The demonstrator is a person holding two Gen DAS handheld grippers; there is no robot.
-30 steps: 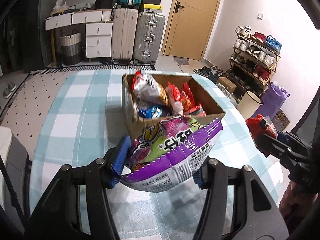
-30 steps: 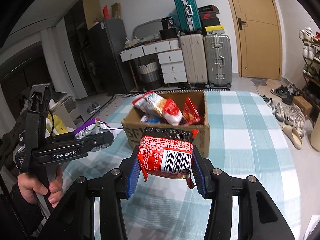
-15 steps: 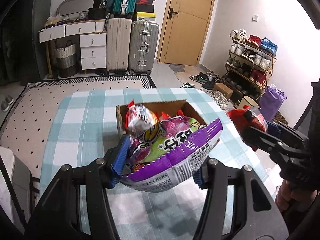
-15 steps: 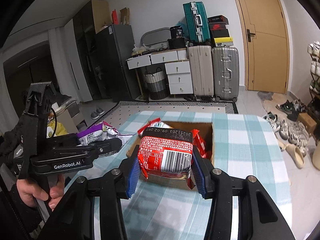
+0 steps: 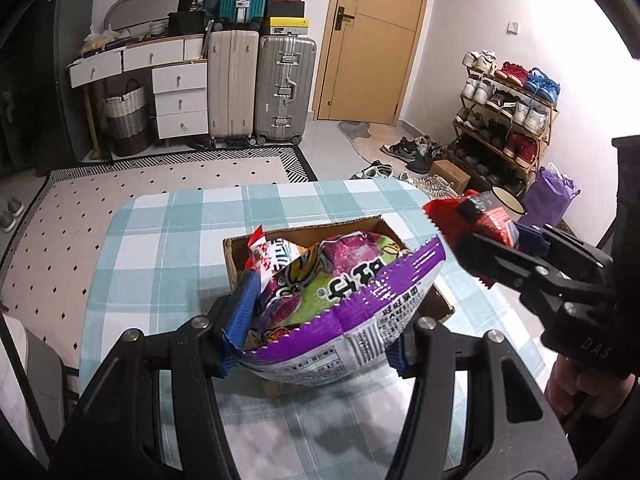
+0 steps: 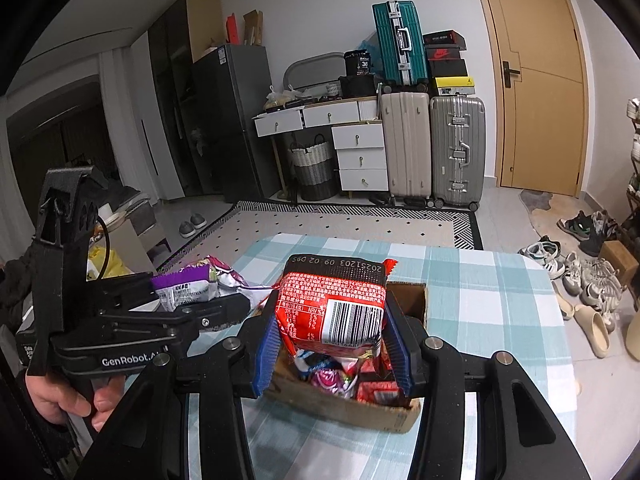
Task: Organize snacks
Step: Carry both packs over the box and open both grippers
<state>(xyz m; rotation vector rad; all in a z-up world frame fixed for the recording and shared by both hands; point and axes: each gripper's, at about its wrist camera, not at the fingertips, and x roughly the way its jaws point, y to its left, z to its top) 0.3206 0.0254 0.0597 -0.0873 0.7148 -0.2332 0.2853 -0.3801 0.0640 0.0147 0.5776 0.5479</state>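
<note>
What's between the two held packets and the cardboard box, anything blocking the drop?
Nothing visible. The purple packet in the left tongs and the red packet in the right tongs hang over the open-topped cardboard box. Only the snacks already inside lie underneath.

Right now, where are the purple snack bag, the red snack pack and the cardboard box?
purple snack bag [image 5: 344, 300], left wrist view, on its printed front.
red snack pack [image 6: 334, 306], right wrist view, on its back, by the barcode.
cardboard box [image 6: 352, 410], right wrist view, on its near wall.
</note>
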